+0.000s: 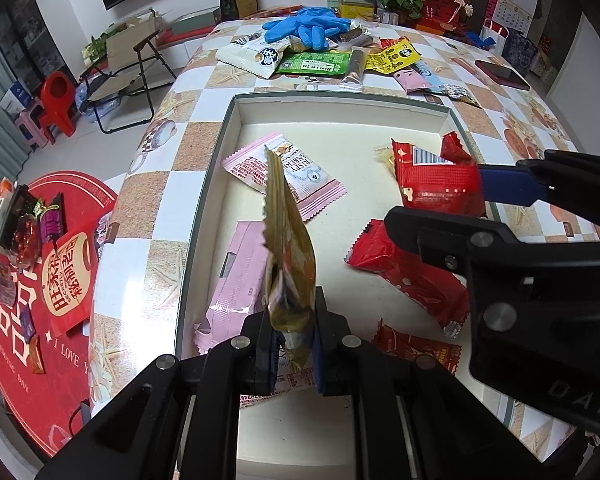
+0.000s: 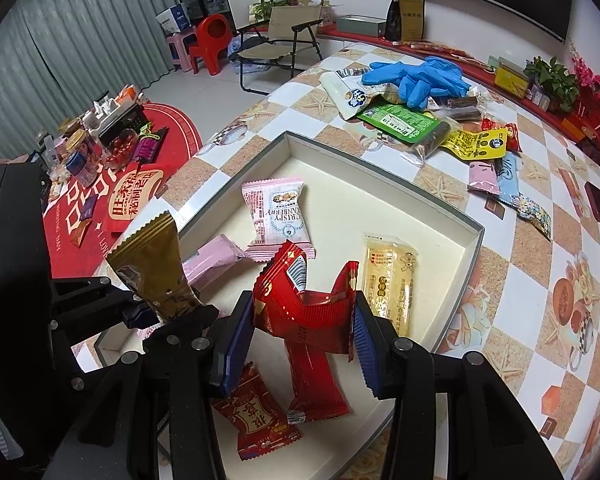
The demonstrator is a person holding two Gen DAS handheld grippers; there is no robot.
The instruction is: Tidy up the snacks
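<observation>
Left wrist view: left tongs (image 1: 294,344) clamped tight on a gold packet (image 1: 288,248), held upright above the box (image 1: 216,152) on the bench (image 1: 168,208), over the pink packets (image 1: 236,280); right tongs (image 1: 476,196) carry a red packet (image 1: 436,184) over the box's right side. Right wrist view: right tongs (image 2: 300,344) half closed, pinching the buckled red packet (image 2: 304,304) above the other red packets (image 2: 316,376), so the step looks like sorting snacks into the box by colour, and next each likely lowers and releases, while the pile (image 2: 404,120) behind the box waits.
</observation>
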